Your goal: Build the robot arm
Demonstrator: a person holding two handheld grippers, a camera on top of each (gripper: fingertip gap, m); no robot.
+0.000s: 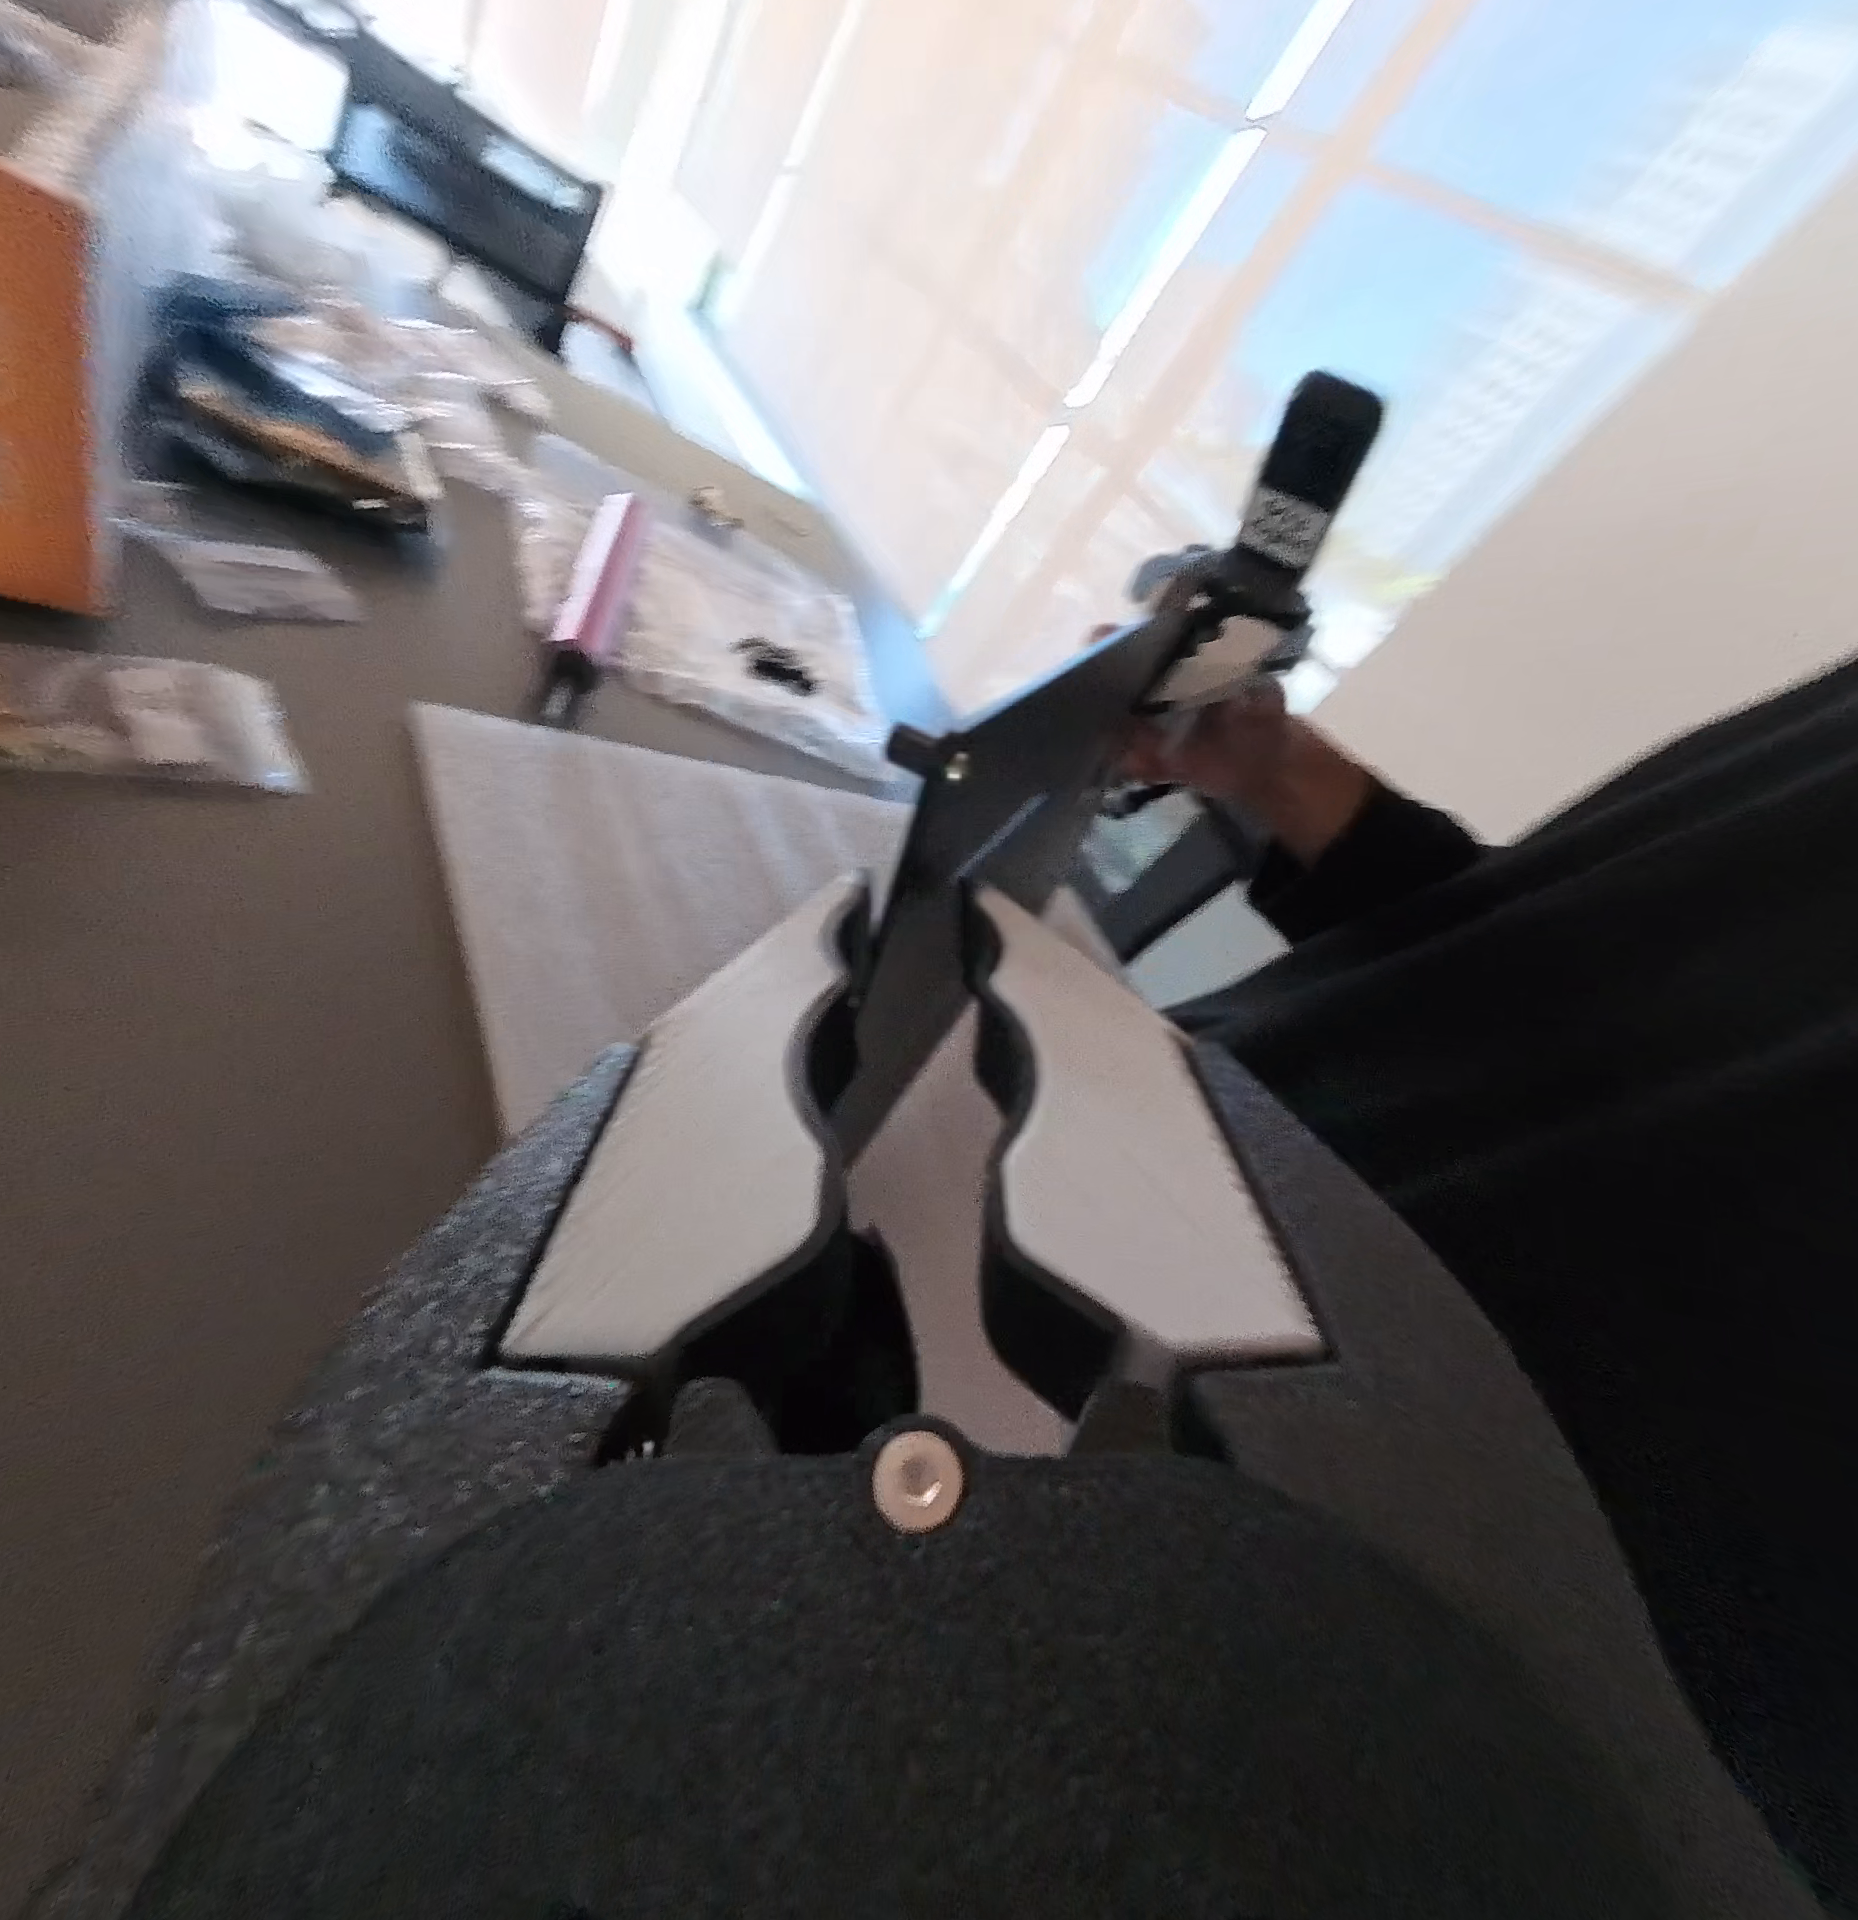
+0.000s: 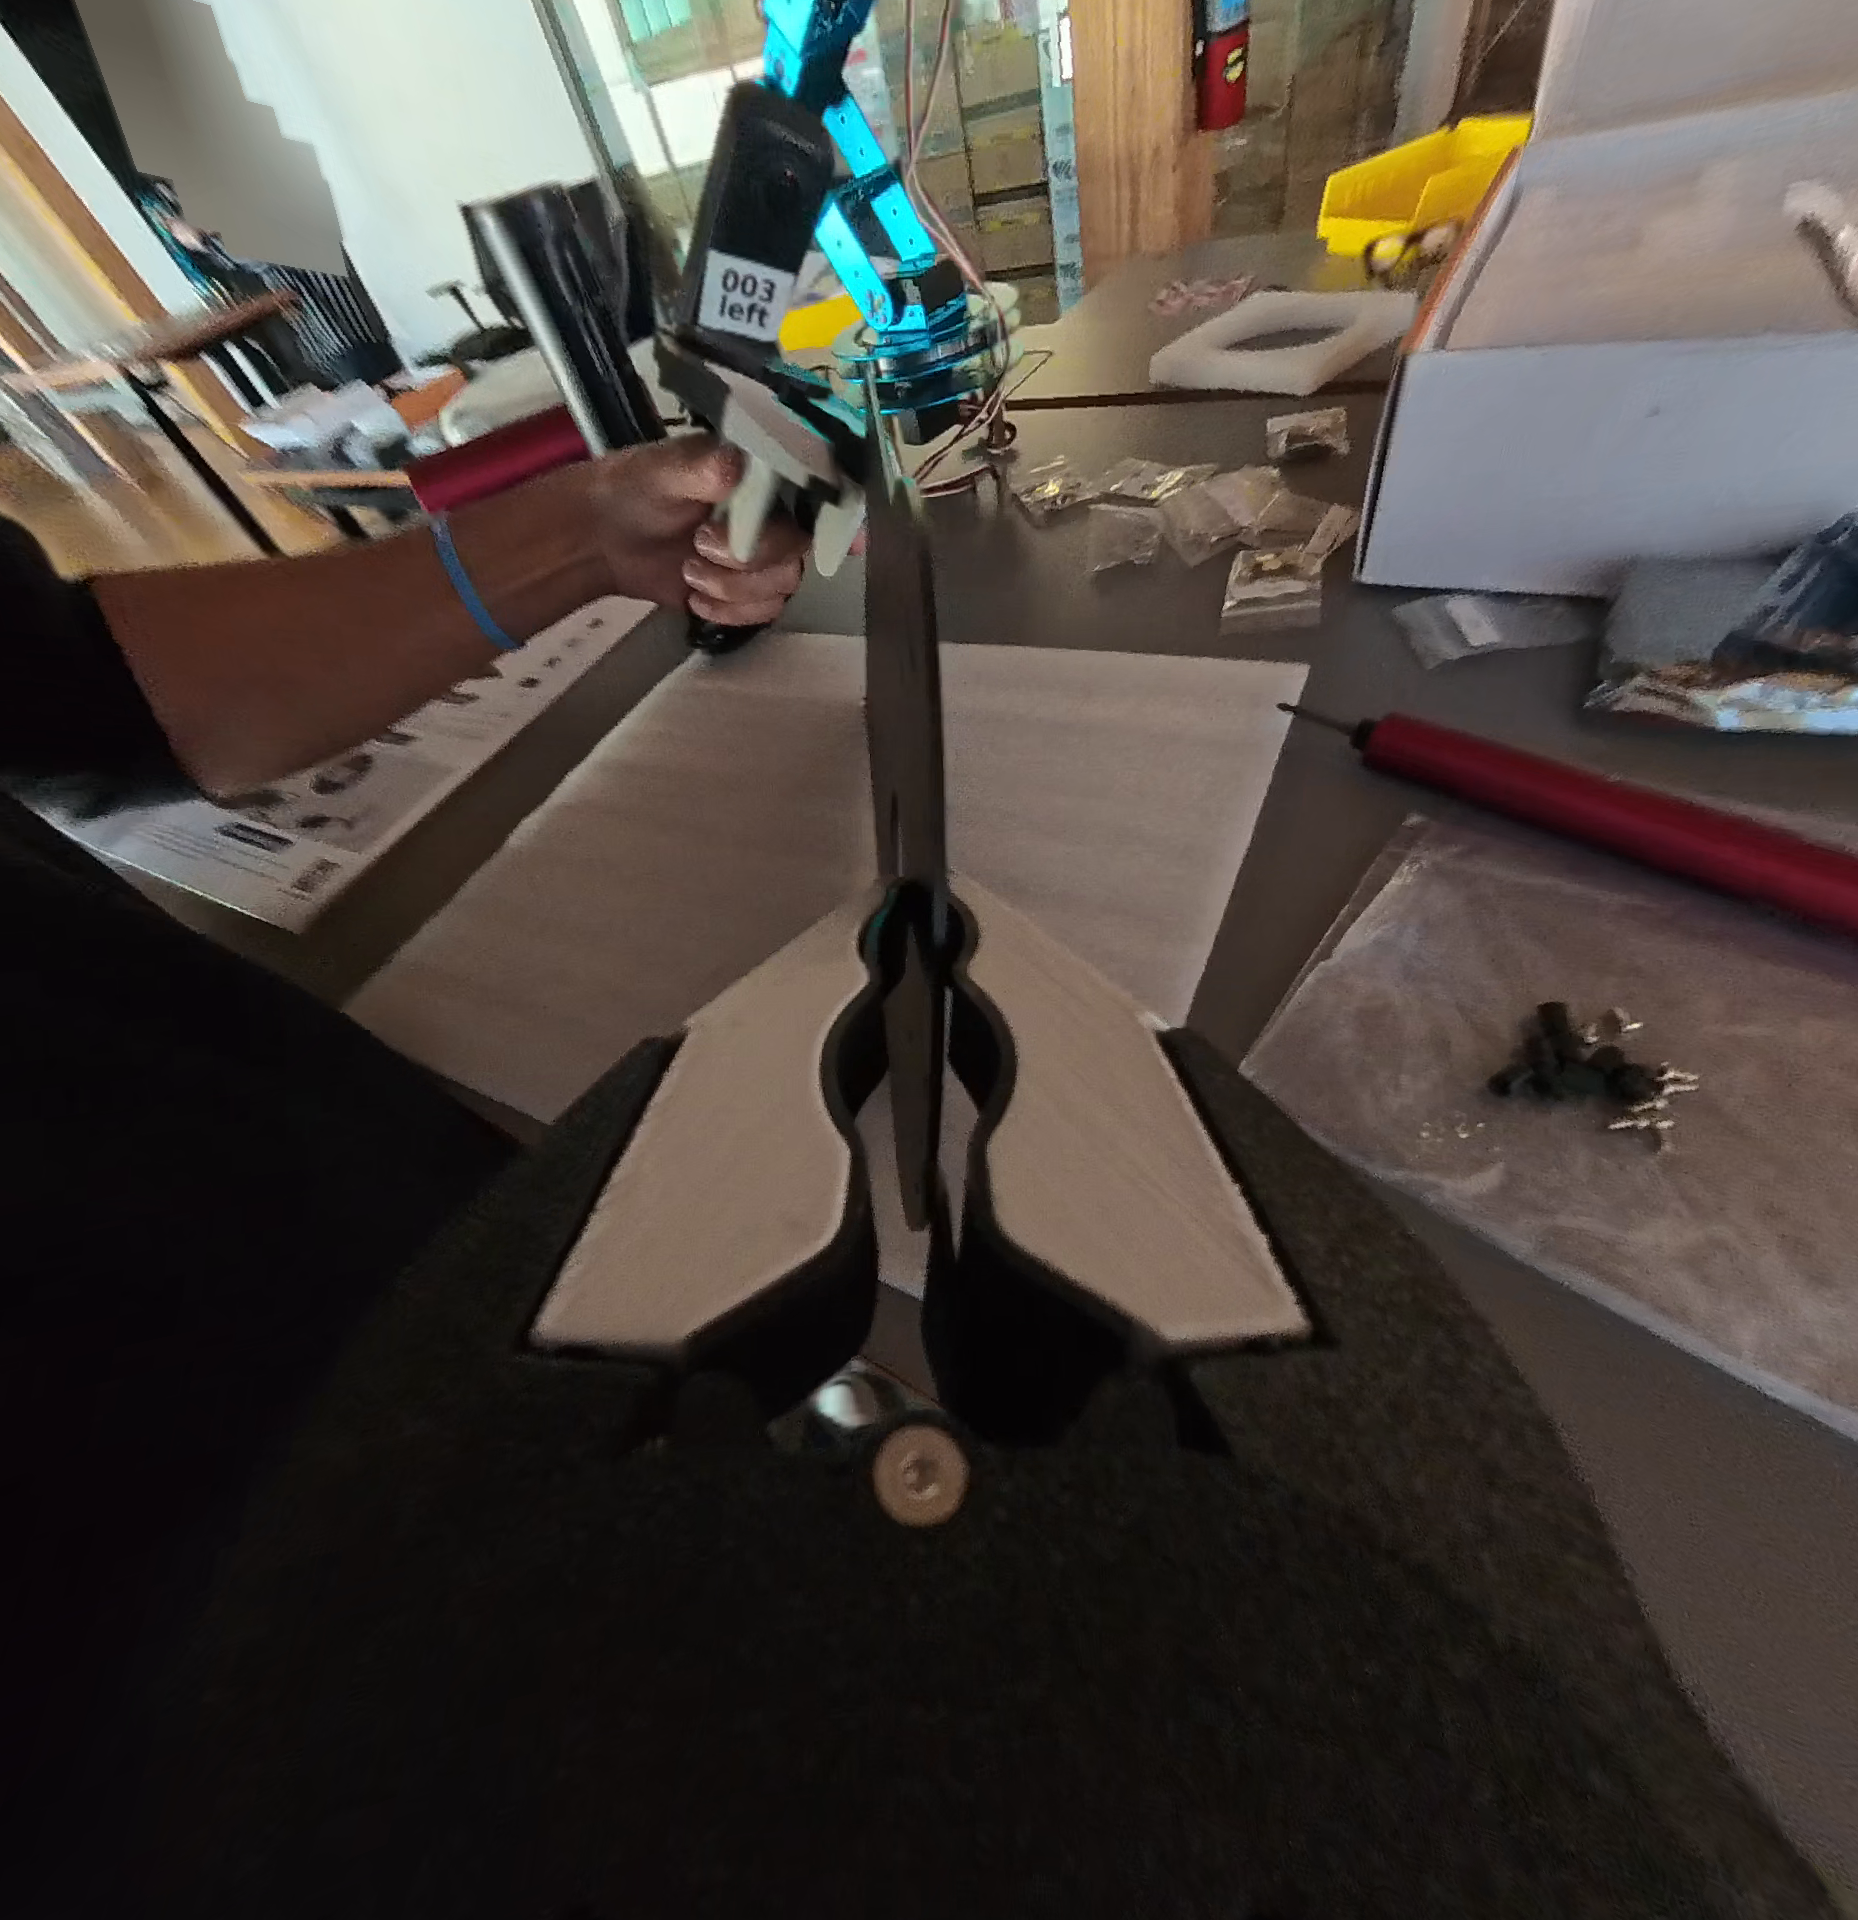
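Both grippers grip one flat black plate, held in the air above a white foam sheet (image 2: pixel 1091 769). In the left wrist view my left gripper (image 1: pixel 909 914) is shut on the plate's (image 1: pixel 1018 748) near end. The plate's far end sits in the right gripper (image 1: pixel 1205 665), which a hand (image 1: pixel 1299 779) holds. In the right wrist view my right gripper (image 2: pixel 909 914) is shut on the plate (image 2: pixel 899 675), seen edge-on. The plate rises to the left gripper (image 2: pixel 800 478), held by a hand (image 2: pixel 686 530).
A blue robot arm (image 2: pixel 873 229) stands behind on the dark table. To the right lie a red screwdriver (image 2: pixel 1631 821), a plastic bag with small screws (image 2: pixel 1579 1081), a white box (image 2: pixel 1631 416) and small parts bags (image 2: pixel 1164 499). An orange box (image 1: pixel 21 395) is at far left. Left tips to right tips: about 20 centimeters. From the right gripper's tips to the red screwdriver (image 2: pixel 1631 821) is close to 20 centimeters.
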